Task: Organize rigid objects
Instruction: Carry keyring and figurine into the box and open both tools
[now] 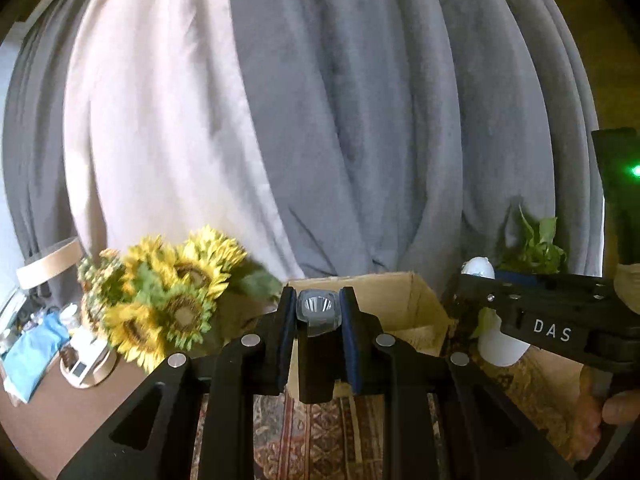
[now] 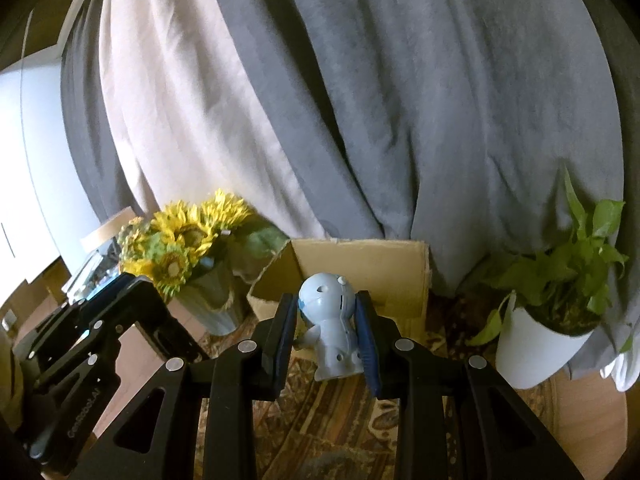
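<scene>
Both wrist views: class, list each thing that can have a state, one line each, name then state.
Left gripper: shut on the small black flashlight.
Small black flashlight: held off the floor, lens facing away from the camera.
Right gripper: shut on the pale blue plastic figurine.
Pale blue plastic figurine: held upright, clear of the floor.
Brown cardboard box: open, flaps up.
White plant pot: upright on the floor.

curtains [image 2: 360, 100]: grey w/ a cream panel at left, hang across whole bkgd
sunflowers [image 2: 188, 236]: yellow bunch in pale vase [image 2: 216, 300], left of centre
potted plant [image 2: 560, 264]: green leaves, white pot [image 2: 532, 348], right side, on floor
rug [image 2: 332, 420]: patterned, brown/red, underfoot
blue cloth [image 1: 30, 348]: far left, among blurry clutter
</scene>
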Motion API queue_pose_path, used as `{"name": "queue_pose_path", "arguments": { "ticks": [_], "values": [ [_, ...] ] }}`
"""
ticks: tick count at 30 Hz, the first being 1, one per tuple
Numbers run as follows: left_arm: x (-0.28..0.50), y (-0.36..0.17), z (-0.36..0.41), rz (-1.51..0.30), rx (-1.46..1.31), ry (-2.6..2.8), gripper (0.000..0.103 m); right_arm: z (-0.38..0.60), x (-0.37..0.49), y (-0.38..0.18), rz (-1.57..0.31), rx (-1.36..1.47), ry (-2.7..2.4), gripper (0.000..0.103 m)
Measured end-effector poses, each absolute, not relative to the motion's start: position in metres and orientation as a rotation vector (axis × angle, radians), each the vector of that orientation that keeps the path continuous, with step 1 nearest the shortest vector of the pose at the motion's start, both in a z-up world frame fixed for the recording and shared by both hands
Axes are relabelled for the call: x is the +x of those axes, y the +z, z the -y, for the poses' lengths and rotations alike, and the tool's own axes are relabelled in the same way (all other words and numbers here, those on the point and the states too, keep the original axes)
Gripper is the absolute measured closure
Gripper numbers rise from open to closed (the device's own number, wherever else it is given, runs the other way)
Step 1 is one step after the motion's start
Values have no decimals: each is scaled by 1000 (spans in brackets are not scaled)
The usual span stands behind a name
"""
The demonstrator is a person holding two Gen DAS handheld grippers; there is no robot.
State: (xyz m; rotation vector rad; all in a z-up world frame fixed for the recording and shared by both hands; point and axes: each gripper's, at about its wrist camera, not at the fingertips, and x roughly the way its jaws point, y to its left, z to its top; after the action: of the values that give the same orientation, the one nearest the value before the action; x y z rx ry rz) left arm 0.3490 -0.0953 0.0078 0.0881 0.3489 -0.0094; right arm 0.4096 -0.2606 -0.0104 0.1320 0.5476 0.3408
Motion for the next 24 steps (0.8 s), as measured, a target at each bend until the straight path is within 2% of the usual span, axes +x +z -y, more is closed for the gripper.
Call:
{"name": "queue_pose_path", "arguments": {
  "ticks": [16, 24],
  "values": [
    [440, 9, 97, -386, 84, -87, 81, 262, 484, -2, -556, 120, 330, 72],
    [493, 1, 96, -459, 78, -130, 81, 257, 530, -13, -622, 110, 341, 72]
  ]
}}
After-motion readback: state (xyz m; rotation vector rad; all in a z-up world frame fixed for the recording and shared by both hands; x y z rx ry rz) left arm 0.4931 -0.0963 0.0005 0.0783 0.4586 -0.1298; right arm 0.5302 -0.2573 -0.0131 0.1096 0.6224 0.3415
